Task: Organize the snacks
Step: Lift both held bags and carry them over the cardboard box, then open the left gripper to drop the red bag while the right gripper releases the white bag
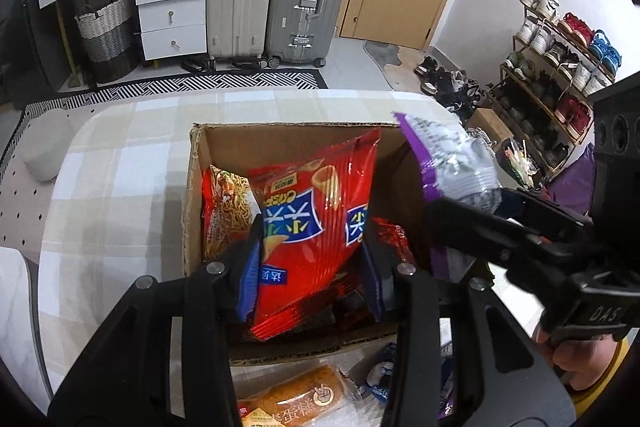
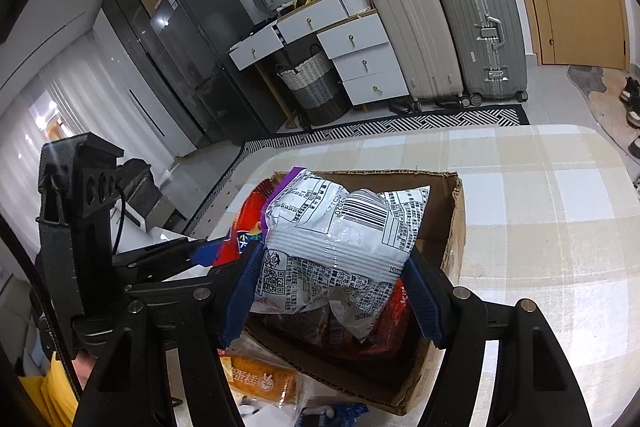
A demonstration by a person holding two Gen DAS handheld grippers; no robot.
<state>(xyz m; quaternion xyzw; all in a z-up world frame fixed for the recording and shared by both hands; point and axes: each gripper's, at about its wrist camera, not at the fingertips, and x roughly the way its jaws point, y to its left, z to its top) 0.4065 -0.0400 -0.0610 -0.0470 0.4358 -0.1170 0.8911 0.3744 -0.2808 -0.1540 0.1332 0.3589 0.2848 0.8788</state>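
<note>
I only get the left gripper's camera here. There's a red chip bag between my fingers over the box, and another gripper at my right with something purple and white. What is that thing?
Observer: A white snack bag with a purple edge. The right wrist view shows its back, with a barcode and a QR code.
Operator: Is it really gripped?
Observer: Yes, the right gripper has a blue pad pressed on each side of it.
Operator: Where is it, compared with the box?
Observer: Above the open cardboard box, with dark red packets in the box beneath it.
Operator: What's to the left of the dresser?
Observer: A tall dark glass-fronted cabinet.
</note>
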